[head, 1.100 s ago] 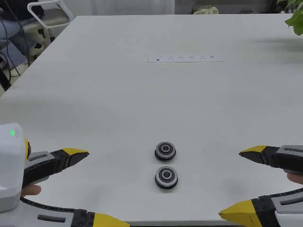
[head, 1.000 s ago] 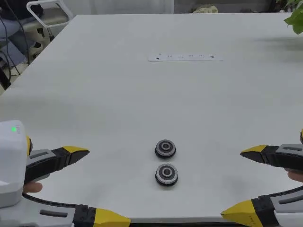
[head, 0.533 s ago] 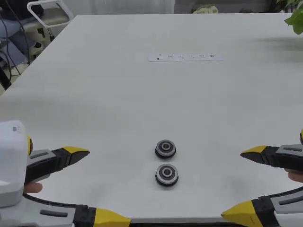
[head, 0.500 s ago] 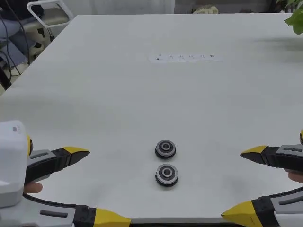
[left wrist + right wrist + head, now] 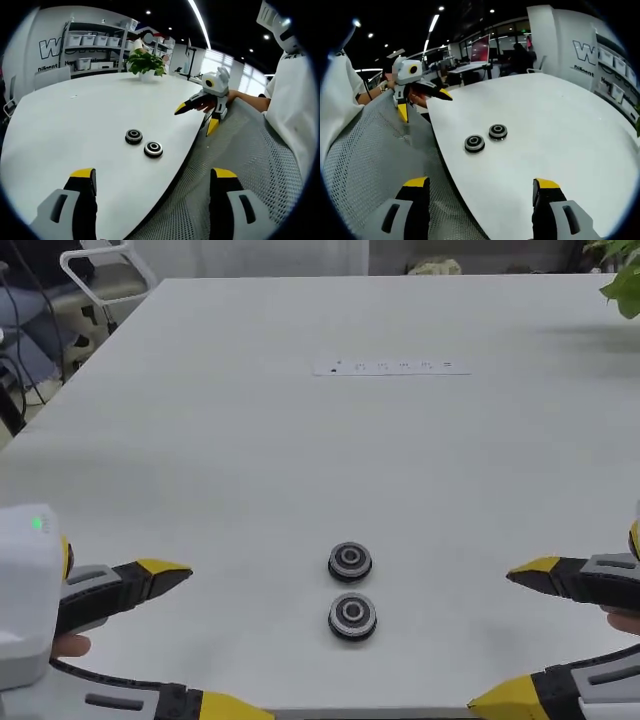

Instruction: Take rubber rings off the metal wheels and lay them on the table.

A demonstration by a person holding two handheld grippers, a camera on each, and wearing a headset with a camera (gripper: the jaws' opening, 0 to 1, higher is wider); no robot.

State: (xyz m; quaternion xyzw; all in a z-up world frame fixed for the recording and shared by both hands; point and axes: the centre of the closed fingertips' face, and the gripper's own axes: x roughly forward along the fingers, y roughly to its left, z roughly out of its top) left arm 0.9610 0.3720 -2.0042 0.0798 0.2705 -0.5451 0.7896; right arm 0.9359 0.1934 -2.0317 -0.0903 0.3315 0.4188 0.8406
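Note:
Two metal wheels with black rubber rings lie flat on the white table [image 5: 300, 460], close to its front edge. One wheel [image 5: 349, 561] is just behind the other [image 5: 352, 615]. My left gripper [image 5: 198, 638] is open, to the left of the wheels and well apart from them. My right gripper [image 5: 515, 636] is open too, about as far off on the right. The left gripper view has the pair [image 5: 133, 136] [image 5: 153, 149] ahead of its open gripper [image 5: 153, 175], with the right gripper [image 5: 200, 107] beyond. From the right gripper [image 5: 477, 182] I see both wheels [image 5: 498, 131] [image 5: 474, 143] and the left gripper [image 5: 422, 100].
A white printed strip [image 5: 390, 367] lies at mid table, far behind the wheels. A potted plant [image 5: 625, 280] stands at the far right corner and a chair [image 5: 100, 270] beyond the far left edge. The person's grey mesh clothing [image 5: 235, 150] sits just under the front edge.
The head view has tilted slightly, so everything sits a little lower in the picture. Wheels and both open grippers hold their places.

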